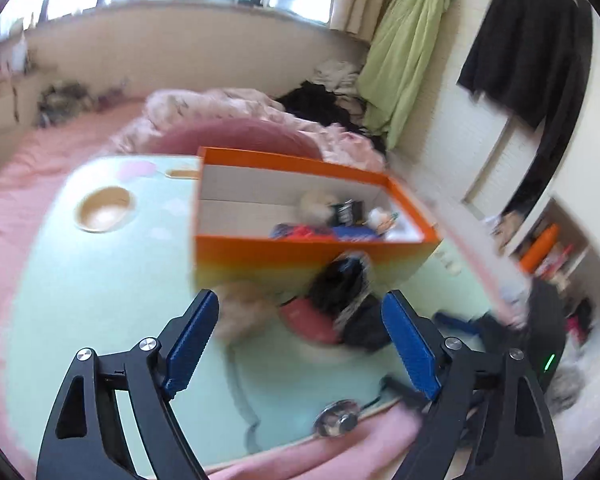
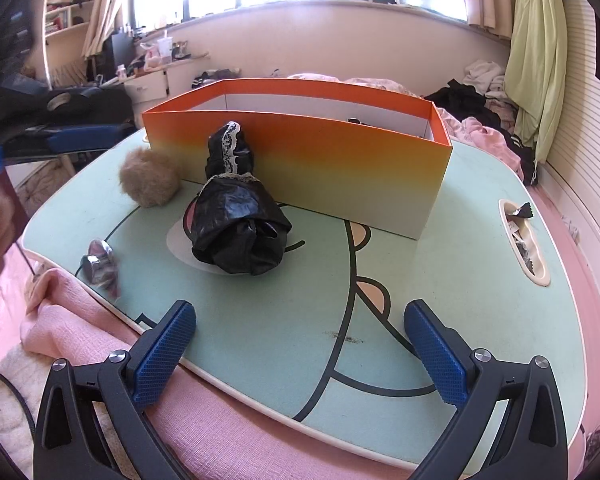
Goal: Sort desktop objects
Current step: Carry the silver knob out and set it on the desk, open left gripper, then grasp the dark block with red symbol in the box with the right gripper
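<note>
An orange box (image 2: 300, 160) stands on the mint green table (image 2: 440, 280); in the left wrist view the orange box (image 1: 300, 252) holds several small items. In front of it lie a black glossy bundle with lace trim (image 2: 236, 220), a tan fluffy ball (image 2: 150, 180) and a small shiny metal object (image 2: 98, 262). My right gripper (image 2: 300, 356) is open and empty near the table's front edge. My left gripper (image 1: 300, 344) is open and empty, above the black bundle (image 1: 348, 300) and the fluffy ball (image 1: 240, 312). The left wrist view is blurred.
A wooden bowl (image 1: 104, 208) sits at the table's far left. A slot (image 2: 524, 240) in the table's right side holds small wrappers. A pink blanket (image 2: 220, 412) lies under the table. Clothes pile (image 2: 480, 96) on the bed behind.
</note>
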